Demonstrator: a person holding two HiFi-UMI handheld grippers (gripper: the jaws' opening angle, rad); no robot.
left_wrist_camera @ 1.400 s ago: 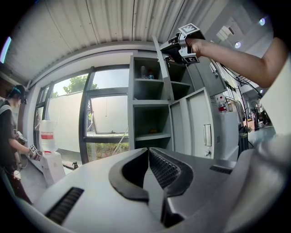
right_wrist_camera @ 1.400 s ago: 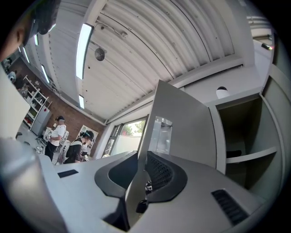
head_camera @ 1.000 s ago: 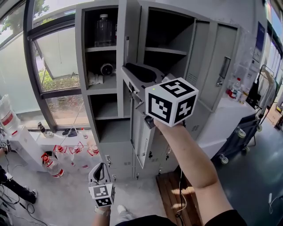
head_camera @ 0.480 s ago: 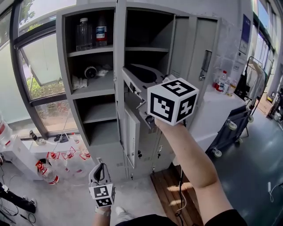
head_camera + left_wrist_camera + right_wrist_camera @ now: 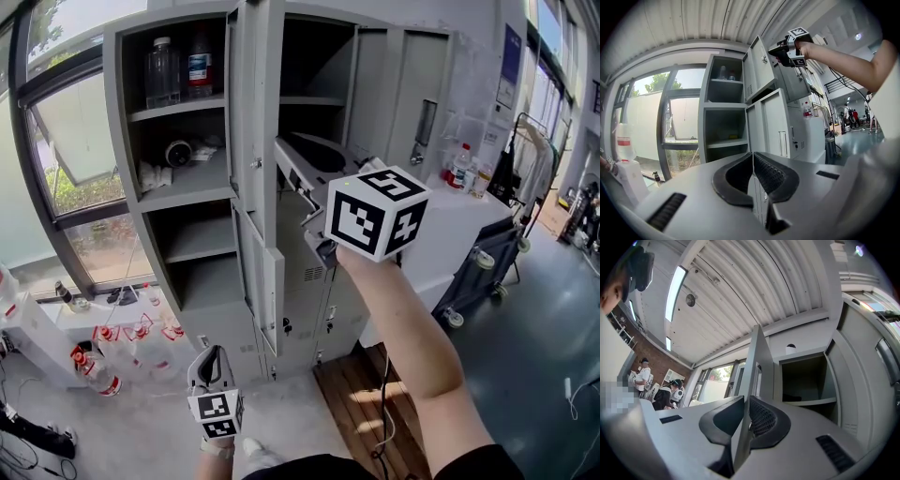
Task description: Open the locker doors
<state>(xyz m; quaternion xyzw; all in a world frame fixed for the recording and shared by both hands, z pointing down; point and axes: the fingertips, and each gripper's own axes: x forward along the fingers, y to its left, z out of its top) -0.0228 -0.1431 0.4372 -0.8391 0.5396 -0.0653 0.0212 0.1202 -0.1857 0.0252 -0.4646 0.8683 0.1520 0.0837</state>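
Observation:
The grey locker bank [image 5: 187,183] stands ahead with several compartments open. An upper middle door [image 5: 267,187] hangs out towards me, nearly edge-on. My right gripper [image 5: 286,155] is raised at that door's edge. In the right gripper view the door's thin panel [image 5: 757,362] runs between the two pads of the right gripper [image 5: 745,413], whose jaws are closing on it. My left gripper [image 5: 212,356] hangs low near the floor, shut with nothing in it. The left gripper view shows its pads together [image 5: 752,164], and the right gripper [image 5: 780,47] up at the door [image 5: 759,63].
Bottles [image 5: 161,70] stand on the top left shelf. A white cabinet [image 5: 459,234] with bottles sits to the right, with a wheeled cart [image 5: 497,272] beside it. A wooden pallet [image 5: 366,394] lies at the locker's foot, and bottles [image 5: 89,370] stand on the floor under the window.
The held door has swung further out and to the left, and the right gripper has gone with it. The view has shifted right. The left gripper has stayed put.

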